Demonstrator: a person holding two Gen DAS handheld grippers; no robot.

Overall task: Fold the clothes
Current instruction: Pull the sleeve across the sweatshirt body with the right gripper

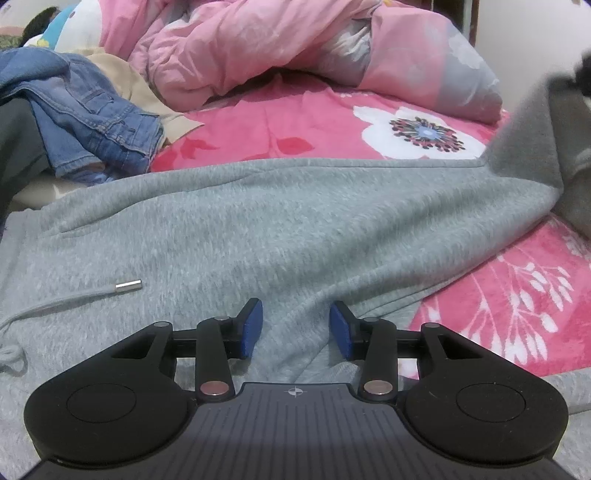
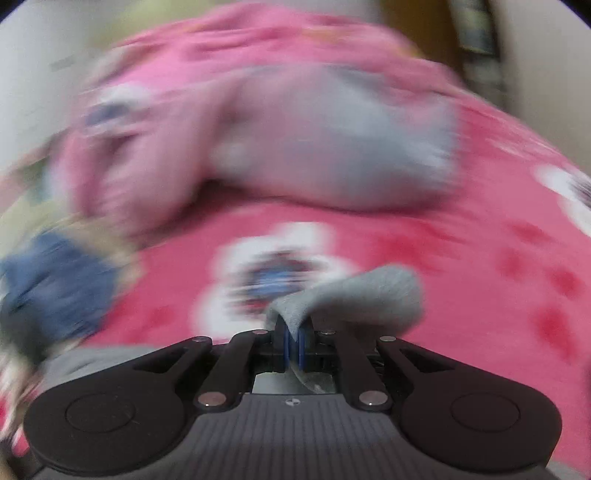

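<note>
In the left wrist view, the left gripper (image 1: 295, 328) stands partly open, its blue pads (image 1: 253, 326) apart with a ridge of the grey sweatshirt (image 1: 280, 221) rising between them; whether the pads press the cloth cannot be told. The sweatshirt lies spread across the pink flowered blanket (image 1: 491, 295), and its drawstring (image 1: 127, 285) with a metal tip rests on the fabric to the left. At the right edge the grey cloth is pulled upward toward a dark, blurred shape. Jeans (image 1: 85, 110) lie heaped at the far left, a pink quilt (image 1: 258, 48) is bunched behind, and a plush toy (image 1: 66, 26) is cut off at the top left

In the right wrist view, the right gripper (image 2: 294, 345) is pinched closed on a fold of the grey sweatshirt (image 2: 354, 291), which curls up and over to the right. Below lies the blanket (image 2: 480, 240) with a white flower; the quilt (image 2: 295, 129) and jeans (image 2: 55, 288) are badly blurred, and the wall behind is hard to make out
</note>
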